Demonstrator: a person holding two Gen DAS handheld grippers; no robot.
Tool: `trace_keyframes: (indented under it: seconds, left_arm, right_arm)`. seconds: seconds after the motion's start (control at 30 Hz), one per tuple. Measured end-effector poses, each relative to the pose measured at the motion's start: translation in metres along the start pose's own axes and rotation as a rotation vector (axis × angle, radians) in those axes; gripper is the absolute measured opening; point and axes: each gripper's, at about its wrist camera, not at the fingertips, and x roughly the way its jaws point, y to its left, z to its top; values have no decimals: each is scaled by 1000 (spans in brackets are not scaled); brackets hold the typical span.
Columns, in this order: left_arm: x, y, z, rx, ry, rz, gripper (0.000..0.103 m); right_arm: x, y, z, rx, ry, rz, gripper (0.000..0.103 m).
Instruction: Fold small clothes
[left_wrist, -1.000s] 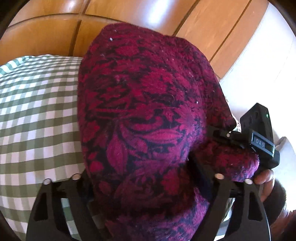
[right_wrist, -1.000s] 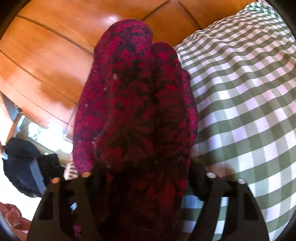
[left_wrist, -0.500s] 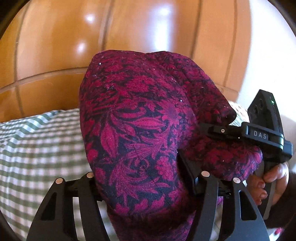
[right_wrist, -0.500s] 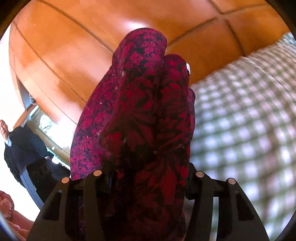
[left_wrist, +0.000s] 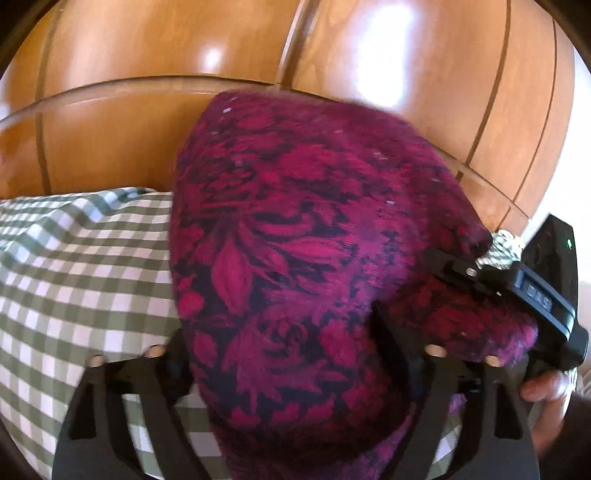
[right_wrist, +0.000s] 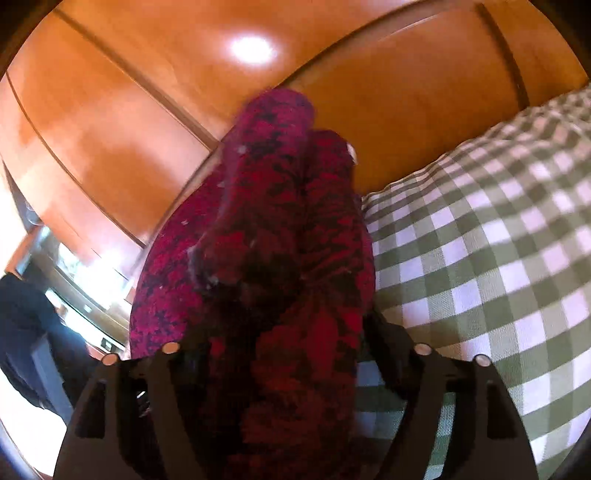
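Filling most of both wrist views, the folded garment (left_wrist: 295, 266), a thick magenta and black cloth with a leaf pattern, sits between the 2 fingers of each gripper. It is held above the green and white checked sheet (left_wrist: 74, 280), in front of the glossy wooden panel (left_wrist: 147, 55).

In the left wrist view the left gripper (left_wrist: 280, 354) has the bundle between its 2 black fingers, and its jaws are opening; the cloth bulges out over both of them. The cloth still fills the gap from side to side, so probably the pads are still pressing on it, but the view is blurred and the contact itself is hidden under the fabric.

At the right edge of that view the right gripper (left_wrist: 448, 267) reaches into the side of the same bundle, and a hand (left_wrist: 543, 387) is on its handle.

In the right wrist view the right gripper (right_wrist: 291, 350) shows the garment (right_wrist: 280, 258) as 2 upright rolls side by side. Its jaws are opening too, with the cloth between them and touching both fingers. The checked sheet (right_wrist: 498, 258) lies to the right, and a person in dark clothes (right_wrist: 26, 332) is at the left edge.
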Motion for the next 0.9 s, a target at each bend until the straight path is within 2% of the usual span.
trace_keyframes:
  seconds: [0.13,0.23,0.3,0.37,0.43,0.47,0.5,0.53,0.6,0.67,0.7,0.73,0.77,0.83,0.9]
  left_arm:
    - [-21,1,-6,-7,-36,27,93]
    - [-49,2,-9,8,-98,38,93]
    - [-66,4,-7,14,-154,55,93]
    - [-76,10,3,-25,-210,64,93]
    - [-77,17,22,-79,-222,46,93]
    - [-73,16,33,-94,-216,55,93]
    - [-72,15,39,-97,-215,68,89]
    - [-66,12,48,-90,-217,87,85]
    - [-55,2,61,-47,-196,117,85]
    - [-45,-6,69,5,-178,145,85]
    - [-37,-11,70,41,-173,167,85]
    - [-29,-16,65,74,-147,183,85]
    - [-16,-19,63,107,-106,201,85]
    - [-3,-20,56,121,-86,166,88]
    - [9,-24,48,160,-69,169,91]
  right_arm:
    - [-14,-5,0,-9,-20,-15,84]
    - [-42,1,-2,-38,-34,-55,86]
    - [-64,17,2,-104,-79,-83,86]
    - [-91,44,14,-215,-193,-147,80]
    - [-97,64,29,-294,-229,-180,71]
    - [-92,72,37,-321,-222,-185,61]
    - [-84,87,46,-373,-206,-189,56]
    - [-76,90,47,-405,-193,-194,53]
    - [-50,108,50,-496,-131,-222,50]
    - [-30,112,49,-522,-87,-272,46]
    - [-17,105,50,-506,-52,-300,43]
    - [-5,93,50,-476,-4,-339,33]
    - [1,84,48,-452,30,-367,27]
    - [3,51,41,-373,64,-392,27]
    - [-4,36,29,-379,32,-399,27]
